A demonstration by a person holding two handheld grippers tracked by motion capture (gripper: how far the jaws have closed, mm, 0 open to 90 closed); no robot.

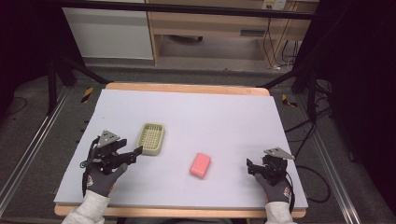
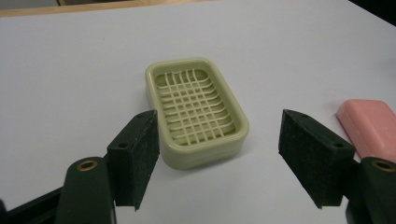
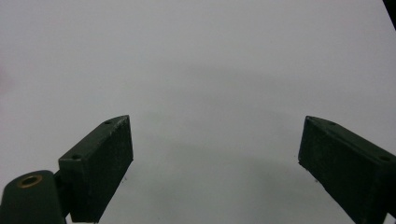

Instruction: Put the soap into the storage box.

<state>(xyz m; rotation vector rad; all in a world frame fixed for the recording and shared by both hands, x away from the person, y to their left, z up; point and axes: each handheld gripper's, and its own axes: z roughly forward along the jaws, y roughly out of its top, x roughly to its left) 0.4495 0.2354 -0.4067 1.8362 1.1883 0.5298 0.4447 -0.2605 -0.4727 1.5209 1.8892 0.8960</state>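
Observation:
A pale yellow-green soap dish [image 1: 152,138] with a grid bottom lies left of the table's middle. My left gripper [image 1: 135,154] sits just to its left, jaws pointing at it. In the left gripper view the soap dish [image 2: 196,112] lies just beyond the fingertips, and my left gripper [image 2: 219,154] is open with nothing between its pads. A pink soap bar [image 1: 201,165] rests right of the dish, and the soap bar [image 2: 371,126] also peeks in at the right edge. My right gripper [image 1: 252,167] rests at the front right, open; my right gripper [image 3: 215,158] faces bare tabletop.
The white tabletop [image 1: 210,116] has a wooden rim [image 1: 187,87] at the far edge. Black frame legs and cables stand on the floor at both sides. A wooden shelf unit [image 1: 210,28] stands behind the table.

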